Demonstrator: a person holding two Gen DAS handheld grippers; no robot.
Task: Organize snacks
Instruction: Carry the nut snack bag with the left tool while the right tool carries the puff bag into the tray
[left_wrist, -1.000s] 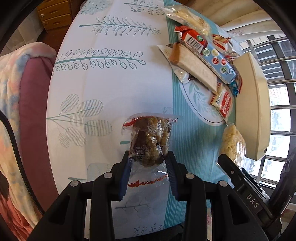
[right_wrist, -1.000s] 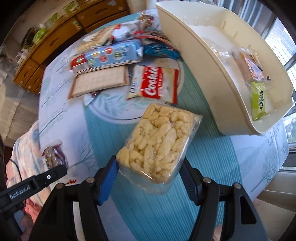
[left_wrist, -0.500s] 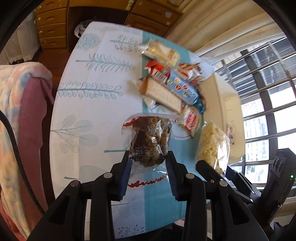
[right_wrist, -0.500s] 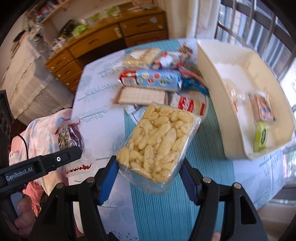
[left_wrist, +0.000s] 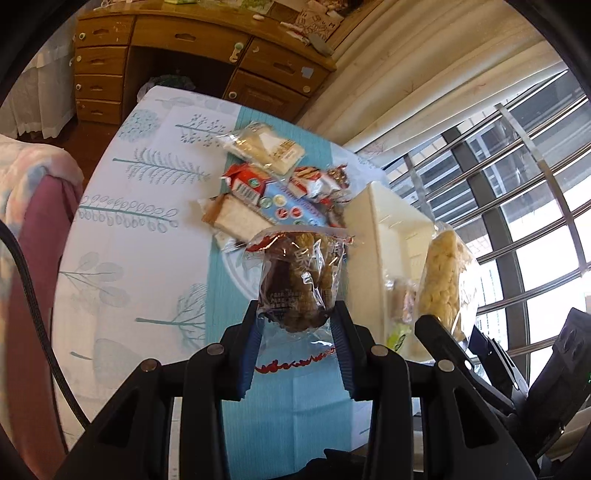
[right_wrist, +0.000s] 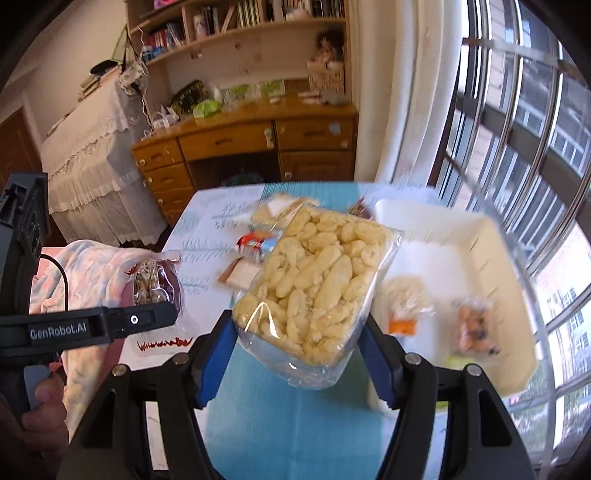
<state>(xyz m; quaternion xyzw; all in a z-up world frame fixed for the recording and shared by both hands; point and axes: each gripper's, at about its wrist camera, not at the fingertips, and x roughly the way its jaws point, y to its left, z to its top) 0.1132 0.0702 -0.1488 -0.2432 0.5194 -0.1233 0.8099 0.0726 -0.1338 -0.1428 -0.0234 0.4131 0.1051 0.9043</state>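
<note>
The left gripper (left_wrist: 297, 328) is holding a clear plastic bag of dark brown snack pieces (left_wrist: 301, 280) above the leaf-patterned white and teal tabletop (left_wrist: 147, 229), its blue-padded jaws clamped on the bag's lower part. The bag's red-printed bottom seam is hanging loose between the jaws, and the lettering on it is too crinkled to read.

The right gripper (right_wrist: 299, 354) is holding a clear rectangular pack of pale yellow puffed snacks (right_wrist: 314, 284) in the air, jaws closed on its near end, beside the cream plastic bin (right_wrist: 436, 236). The pack is covering much of the loose pile of snack packets (left_wrist: 273, 192) lying further back on the tabletop, so only a red-ended wrapper and a flat pale cracker pack are peeking out in the right wrist view.

Inside the bin, three or four small wrapped snacks are lying near the front wall; motion blur is smearing them, leaving only orange, pale and green patches. The bin's far right rim is blurring into the window bars.
</note>
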